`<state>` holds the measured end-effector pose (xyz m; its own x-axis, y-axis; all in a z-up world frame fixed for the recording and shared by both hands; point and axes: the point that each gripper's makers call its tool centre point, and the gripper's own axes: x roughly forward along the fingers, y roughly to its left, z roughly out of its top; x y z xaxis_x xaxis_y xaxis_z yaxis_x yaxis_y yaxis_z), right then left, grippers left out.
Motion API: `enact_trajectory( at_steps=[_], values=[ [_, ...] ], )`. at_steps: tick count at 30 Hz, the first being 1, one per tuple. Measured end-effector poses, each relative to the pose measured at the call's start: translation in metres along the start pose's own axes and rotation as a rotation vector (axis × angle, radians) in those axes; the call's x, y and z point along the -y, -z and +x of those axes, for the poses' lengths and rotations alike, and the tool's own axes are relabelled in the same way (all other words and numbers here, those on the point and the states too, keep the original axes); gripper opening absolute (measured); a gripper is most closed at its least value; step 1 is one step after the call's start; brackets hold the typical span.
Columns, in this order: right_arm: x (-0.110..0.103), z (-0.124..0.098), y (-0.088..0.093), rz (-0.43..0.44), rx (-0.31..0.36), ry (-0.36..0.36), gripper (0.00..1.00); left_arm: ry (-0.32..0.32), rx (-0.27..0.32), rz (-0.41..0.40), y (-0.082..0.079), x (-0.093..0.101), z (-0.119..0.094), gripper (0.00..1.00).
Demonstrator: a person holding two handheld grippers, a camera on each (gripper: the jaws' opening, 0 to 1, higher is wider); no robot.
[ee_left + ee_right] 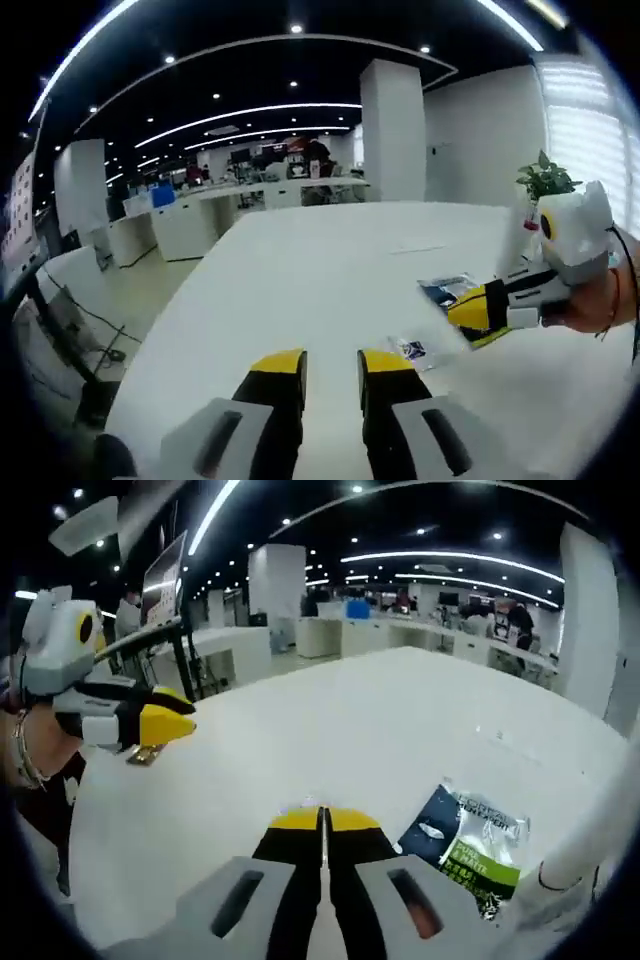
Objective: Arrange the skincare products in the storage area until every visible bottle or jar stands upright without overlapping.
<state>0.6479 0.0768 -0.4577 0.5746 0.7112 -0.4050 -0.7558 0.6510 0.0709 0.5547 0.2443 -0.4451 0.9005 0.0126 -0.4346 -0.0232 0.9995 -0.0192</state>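
Note:
A dark blue and green sachet [465, 840] lies flat on the white table [350, 720], just right of my right gripper [322, 825], whose jaws are shut with nothing between them. In the left gripper view the same sachet [447, 290] lies under the right gripper [468, 312], which a hand holds low over the table. A smaller sachet [412, 350] lies just right of my left gripper [332, 370], which stands open and empty over the tabletop [320, 270]. The left gripper [165, 723] hovers at the left of the right gripper view, above a small packet [143, 755].
A white rounded object [585, 855] sits at the lower right, cut off by the view's edge. A potted plant [545, 180] stands at the table's far right. Desks, a pillar [392, 130] and people fill the office behind.

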Motion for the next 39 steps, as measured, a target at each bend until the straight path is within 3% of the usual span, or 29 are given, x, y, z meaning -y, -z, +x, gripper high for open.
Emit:
enact_trajectory(
  at_steps=[2, 3, 6, 10, 13, 18, 20, 21, 22, 24, 26, 30, 32, 37, 39],
  values=[
    [-0.001, -0.002, -0.002, 0.051, 0.011, -0.003, 0.01, -0.038, -0.009, -0.018, 0.010, -0.015, -0.010, 0.21],
    [-0.003, -0.003, -0.005, 0.113, 0.031, -0.014, 0.02, -0.093, -0.030, -0.041, 0.026, -0.037, -0.021, 0.21],
    [-0.005, 0.000, -0.007, 0.183, 0.040, -0.014, 0.05, -0.191, -0.096, -0.095, 0.054, -0.071, -0.039, 0.21],
    [-0.014, 0.007, -0.005, 0.193, 0.011, -0.023, 0.05, -0.263, -0.152, -0.156, 0.081, -0.102, -0.051, 0.22],
    [-0.027, 0.012, -0.005, 0.167, -0.011, -0.053, 0.05, -0.274, -0.185, -0.175, 0.092, -0.115, -0.050, 0.21],
    [-0.038, 0.013, -0.003, 0.158, -0.031, -0.068, 0.05, -0.236, -0.218, -0.152, 0.093, -0.113, -0.038, 0.20],
    [-0.039, 0.012, -0.001, 0.148, -0.041, -0.070, 0.05, -0.210, -0.323, -0.137, 0.111, -0.110, -0.034, 0.18],
    [-0.039, 0.012, -0.001, 0.146, -0.044, -0.072, 0.05, -0.210, -0.216, -0.149, 0.096, -0.112, -0.029, 0.17],
    [-0.040, 0.012, 0.000, 0.145, -0.047, -0.075, 0.05, -0.209, -0.255, -0.136, 0.101, -0.112, -0.031, 0.15],
    [-0.045, 0.011, 0.003, 0.147, -0.058, -0.089, 0.05, -0.214, -0.263, -0.094, 0.101, -0.115, -0.035, 0.05],
    [-0.049, 0.012, 0.004, 0.146, -0.064, -0.100, 0.05, -0.157, -0.246, -0.045, 0.102, -0.107, -0.037, 0.01],
    [-0.078, 0.020, 0.006, 0.148, -0.083, -0.176, 0.06, -0.126, -0.238, 0.020, 0.105, -0.099, -0.043, 0.00],
    [-0.098, 0.026, 0.008, 0.149, -0.098, -0.240, 0.07, -0.109, -0.205, 0.017, 0.104, -0.094, -0.042, 0.00],
    [-0.161, 0.050, 0.019, 0.065, -0.186, -0.399, 0.11, -0.063, -0.184, 0.039, 0.102, -0.077, -0.044, 0.00],
    [-0.181, 0.059, 0.026, 0.069, -0.227, -0.448, 0.13, -0.056, -0.177, 0.048, 0.102, -0.073, -0.041, 0.00]
  ],
)
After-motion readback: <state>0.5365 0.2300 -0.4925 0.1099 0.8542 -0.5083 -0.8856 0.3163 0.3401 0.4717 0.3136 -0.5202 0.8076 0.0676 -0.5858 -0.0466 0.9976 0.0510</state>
